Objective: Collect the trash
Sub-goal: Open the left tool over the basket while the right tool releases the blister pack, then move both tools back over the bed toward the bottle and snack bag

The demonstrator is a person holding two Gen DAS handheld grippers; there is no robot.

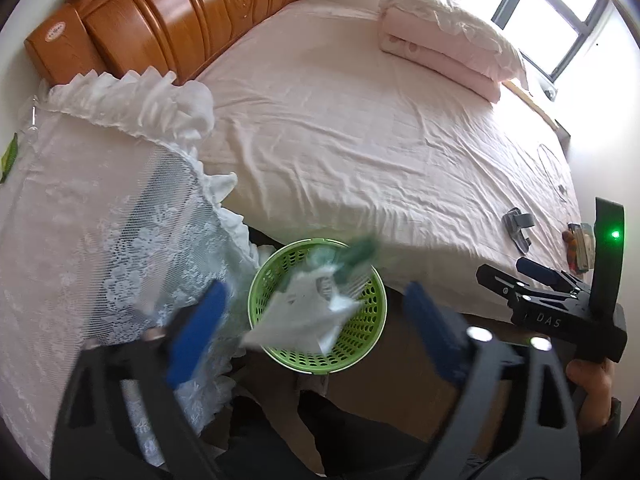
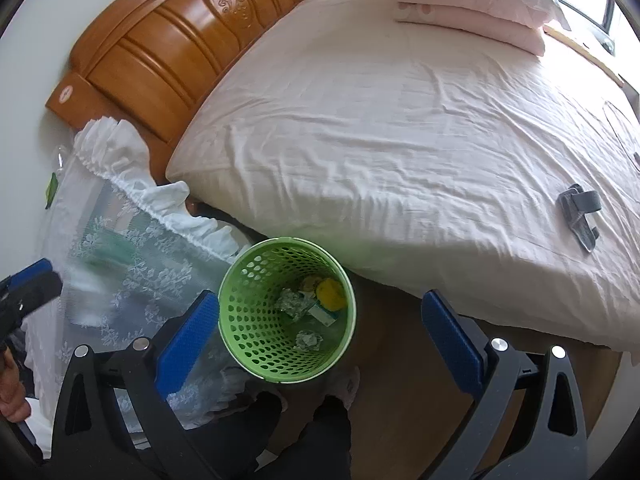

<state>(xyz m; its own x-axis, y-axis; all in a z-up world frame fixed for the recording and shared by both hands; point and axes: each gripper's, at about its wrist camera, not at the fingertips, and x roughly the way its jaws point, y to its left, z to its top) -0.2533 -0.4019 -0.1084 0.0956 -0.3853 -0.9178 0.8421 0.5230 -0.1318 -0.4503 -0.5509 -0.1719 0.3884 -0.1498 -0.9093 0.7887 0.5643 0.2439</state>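
Now, at the bedside:
Left hand-held gripper: jaws spread wide, pointing steeply down over the basket; nothing pressed between the blue pads.
Trash in the air: a blurred white and green wrapper hangs loose between the left jaws, just over the basket mouth and touching neither pad.
Right hand-held gripper: jaws wide apart and empty, also aimed down at the basket; in the left wrist view it sits at the right edge, held in a hand, with a green light lit on it.
Basket: a green perforated waste basket stands upright on the floor, close against the side of the bed and beside the lace-covered nightstand.
Trash already in: crumpled silvery-green wrappers, a yellow lump and a small white and green packet lie on the basket bottom.
Bed: pale pink sheet, wrinkled; a grey clip-like object lies on it near the right side; folded pink bedding with a pillow on top sits by the window.
Nightstand: draped in white lace cloth with a ruffled edge.
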